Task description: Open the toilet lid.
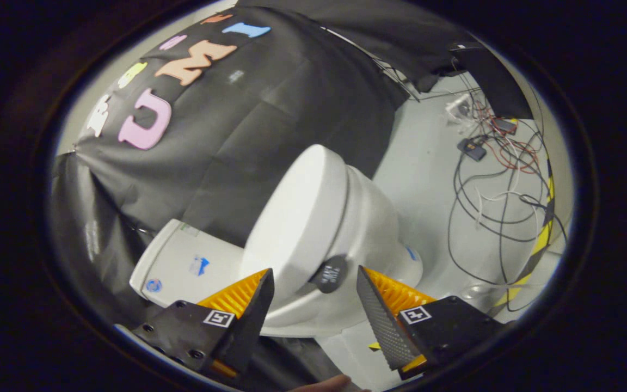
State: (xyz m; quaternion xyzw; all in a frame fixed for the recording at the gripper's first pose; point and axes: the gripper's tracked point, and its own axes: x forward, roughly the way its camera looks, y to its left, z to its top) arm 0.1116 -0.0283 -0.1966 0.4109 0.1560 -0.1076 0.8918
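Observation:
A white toilet stands tilted in the gripper view, against the black cloth wall. Its broad oval lid (297,218) faces me, with the bowl (370,228) behind it and the tank (183,267) on the far side of the left finger. A dark round pad (329,274) sits at the lid's near edge, just ahead of the fingers. My gripper (313,271) is open, one finger on each side of that edge, and neither finger presses on it. I cannot tell whether the lid is raised off the seat.
A grey floor (428,179) spreads beyond the toilet, with a tangle of loose cables (501,185) and small black boxes (472,148) on it. Yellow-and-black tape (542,239) marks the floor's edge. A person's fingertip (327,384) shows below the fingers.

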